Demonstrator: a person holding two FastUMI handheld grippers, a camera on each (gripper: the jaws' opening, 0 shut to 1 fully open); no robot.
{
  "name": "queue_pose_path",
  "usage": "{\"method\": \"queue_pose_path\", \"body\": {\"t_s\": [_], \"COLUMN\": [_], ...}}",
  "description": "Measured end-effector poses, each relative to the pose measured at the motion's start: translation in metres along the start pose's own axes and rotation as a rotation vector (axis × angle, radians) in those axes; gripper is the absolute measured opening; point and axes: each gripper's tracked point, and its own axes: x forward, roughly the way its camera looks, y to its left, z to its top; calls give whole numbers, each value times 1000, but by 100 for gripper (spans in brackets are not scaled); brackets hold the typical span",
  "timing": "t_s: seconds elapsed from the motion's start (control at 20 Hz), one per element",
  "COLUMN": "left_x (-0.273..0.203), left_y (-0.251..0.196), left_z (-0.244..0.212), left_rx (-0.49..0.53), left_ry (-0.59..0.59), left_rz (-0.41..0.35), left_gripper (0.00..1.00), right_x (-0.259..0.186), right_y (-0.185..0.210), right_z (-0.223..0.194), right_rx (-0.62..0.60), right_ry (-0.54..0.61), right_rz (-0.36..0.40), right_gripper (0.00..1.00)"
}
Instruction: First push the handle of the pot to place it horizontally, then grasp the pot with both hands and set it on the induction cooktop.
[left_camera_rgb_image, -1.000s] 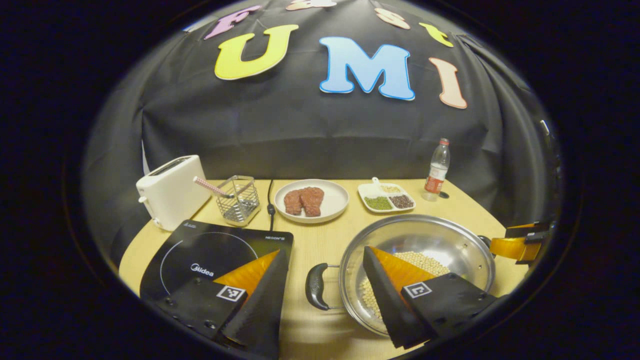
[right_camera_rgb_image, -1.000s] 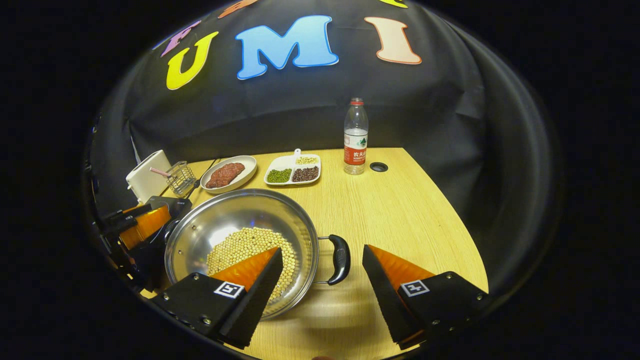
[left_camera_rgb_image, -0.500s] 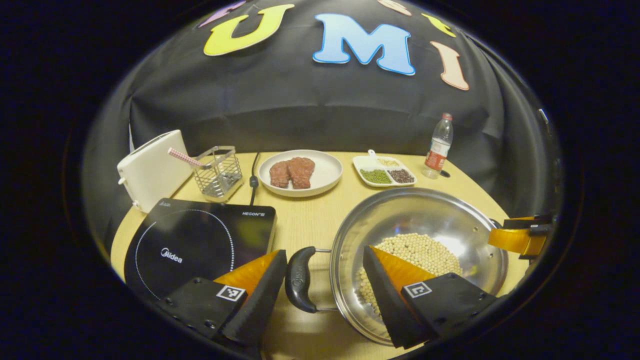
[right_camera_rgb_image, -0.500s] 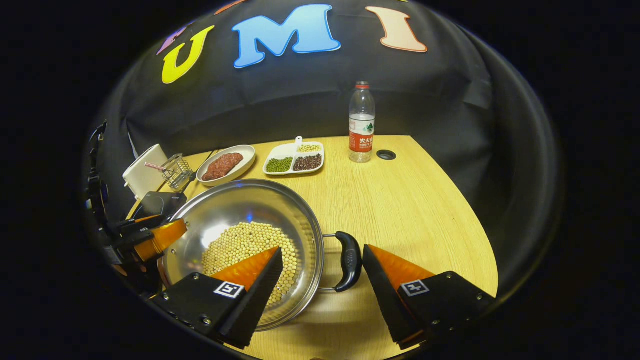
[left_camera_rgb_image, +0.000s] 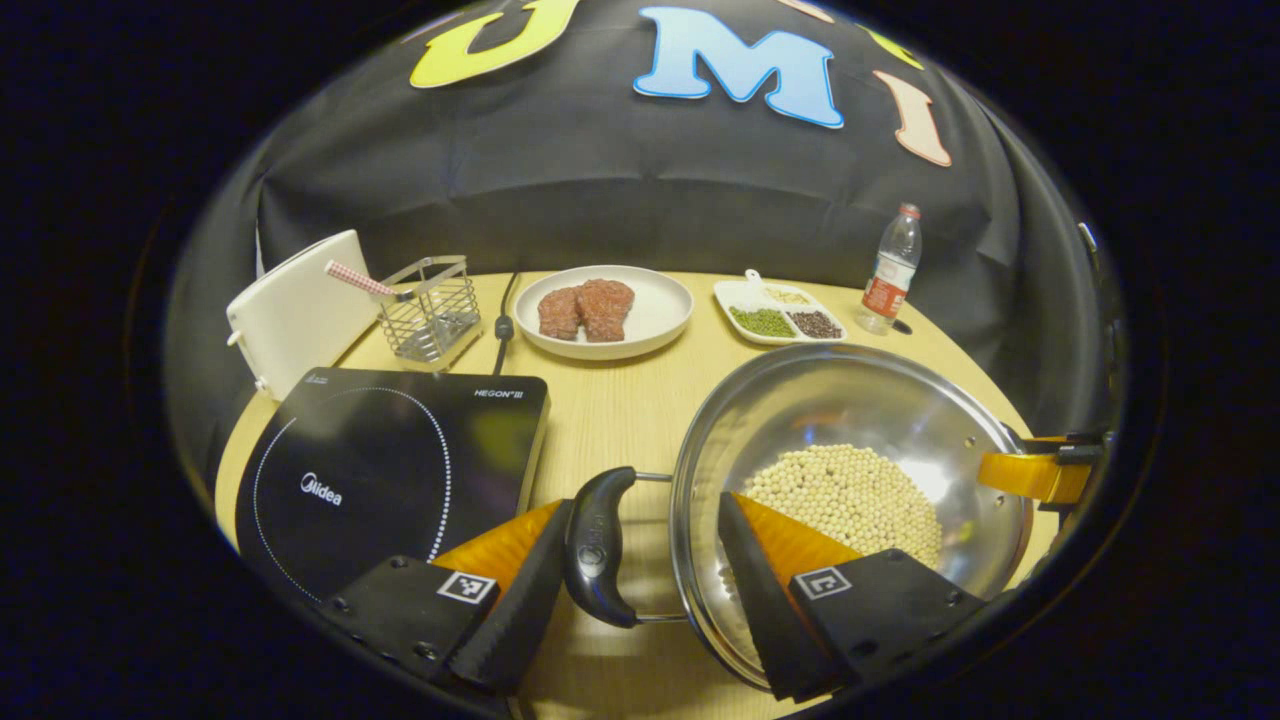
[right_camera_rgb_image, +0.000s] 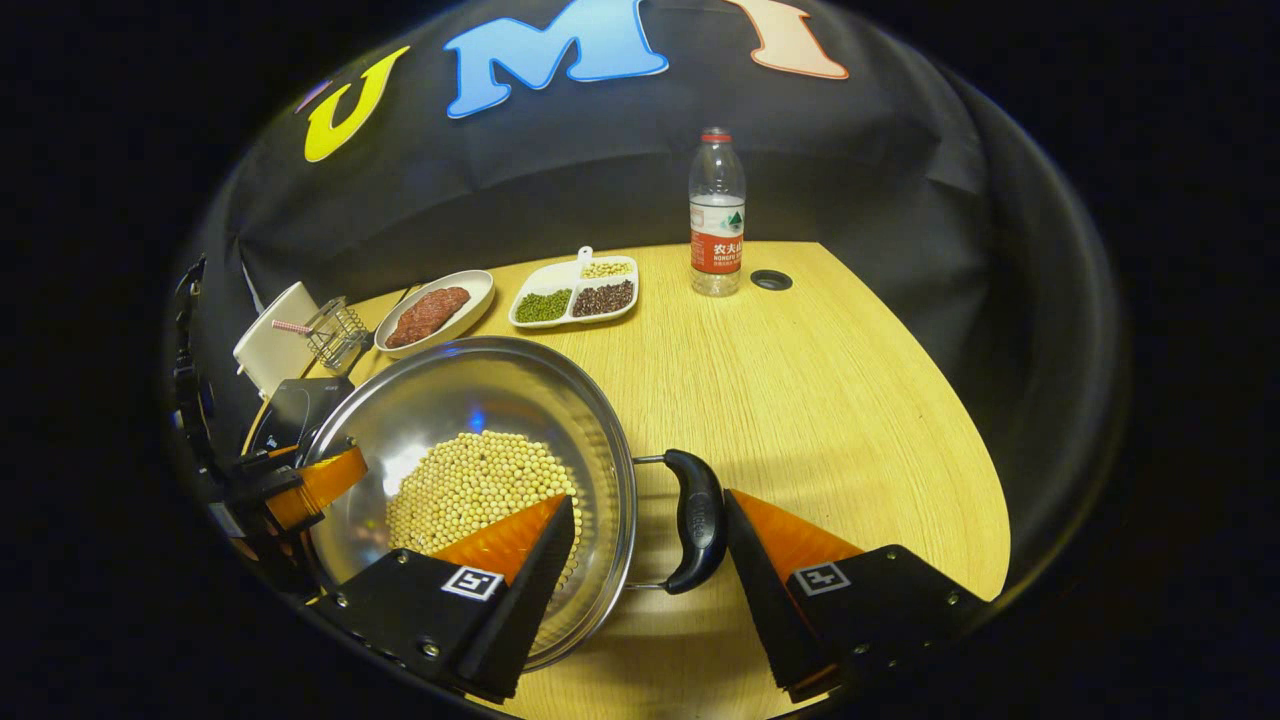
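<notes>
The left gripper (left_camera_rgb_image: 640, 590) gapes wide astride the pot's (left_camera_rgb_image: 850, 420) near handle (left_camera_rgb_image: 598, 548); the right gripper (right_camera_rgb_image: 648, 585) likewise straddles the far handle (right_camera_rgb_image: 697, 520); the induction cooktop (left_camera_rgb_image: 390, 465) lies ahead-left of the left gripper.

One pot (left_camera_rgb_image: 850, 440) sits ahead of the left gripper (left_camera_rgb_image: 640, 590), with two black handles: one (left_camera_rgb_image: 597, 548) between that gripper's fingers, the other (right_camera_rgb_image: 697, 520) between the right gripper's (right_camera_rgb_image: 650, 590). Left of the left gripper lies one induction cooktop (left_camera_rgb_image: 390, 460). Farther ahead stand one white toaster (left_camera_rgb_image: 295, 310), one wire basket (left_camera_rgb_image: 430, 305), one plate (left_camera_rgb_image: 660, 310) holding two pieces of meat (left_camera_rgb_image: 585, 310), one divided dish (left_camera_rgb_image: 780, 315) with three compartments, and one bottle (right_camera_rgb_image: 717, 215).
</notes>
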Motion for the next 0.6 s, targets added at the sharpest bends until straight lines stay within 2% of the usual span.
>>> {"method": "queue_pose_path", "body": {"t_s": [0.1,0.2,0.25,0.3,0.35,0.45,0.5,0.6], "left_x": [1,2,1,2,2,3,1,2], "left_y": [2,4,3,4,4,4,4,3], "left_z": [-2,-4,-5,-5,-4,-2,-3,-1], "left_rx": [5,5,-3,-3,-5,-13,-14,-18], "left_ry": [13,21,20,20,19,14,10,-1], "left_rz": [4,16,12,16,19,23,25,30], "left_gripper": [87,81,79,72,76,74,72,70], "right_x": [4,12,7,8,6,5,6,6], "right_y": [-3,-6,-6,-6,-5,-5,-5,-4], "right_z": [1,-2,1,1,2,2,1,1], "right_rx": [29,50,51,35,24,21,11,10], "right_ry": [-4,4,-1,-3,-10,-14,-9,-9], "right_rz": [-1,-13,-10,-13,-16,-21,-23,-31], "right_gripper": [70,71,60,60,59,56,51,51]}}
